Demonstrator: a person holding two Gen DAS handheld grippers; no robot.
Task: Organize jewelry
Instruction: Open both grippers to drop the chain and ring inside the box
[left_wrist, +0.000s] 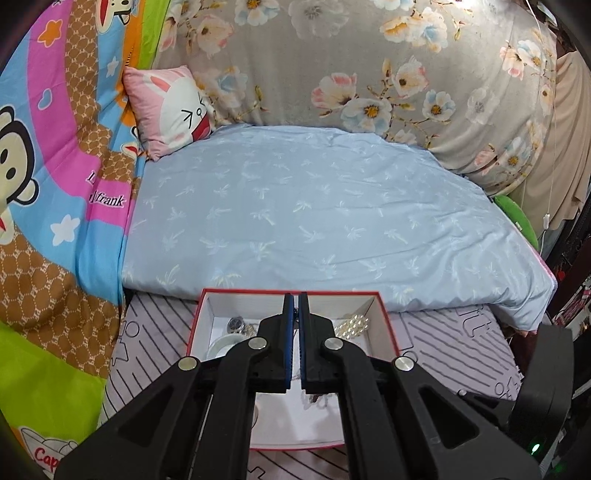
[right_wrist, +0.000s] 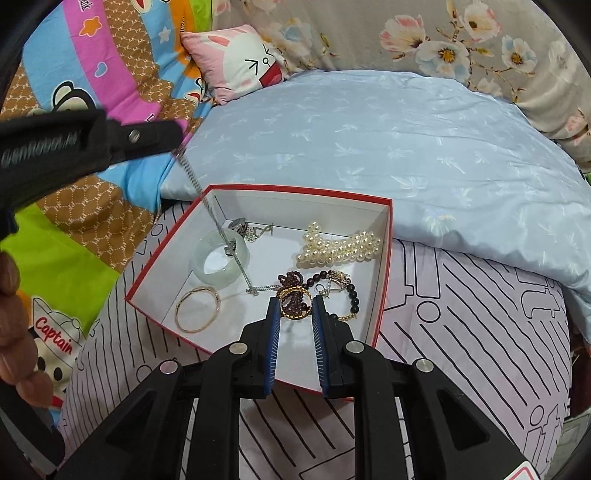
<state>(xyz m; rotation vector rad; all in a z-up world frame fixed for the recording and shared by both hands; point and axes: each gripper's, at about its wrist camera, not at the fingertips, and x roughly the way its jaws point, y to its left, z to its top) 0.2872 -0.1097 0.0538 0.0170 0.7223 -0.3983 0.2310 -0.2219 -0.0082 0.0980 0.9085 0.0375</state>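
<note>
A red box with a white inside lies on the striped sheet. My left gripper is shut on a thin silver chain, which hangs slanting into the box, its lower end on the floor beside a jade bangle. In the left wrist view the left gripper sits over the box with its jaws together. My right gripper hangs low in the box, closed on a gold ring wound with dark red beads. Pearls, a thin gold bangle and a black bead bracelet lie inside.
A pale blue quilt lies just behind the box, with a pink rabbit cushion at its far left corner. A bright cartoon blanket rises on the left. A person's hand shows at the left edge. A watch lies in the box's far corner.
</note>
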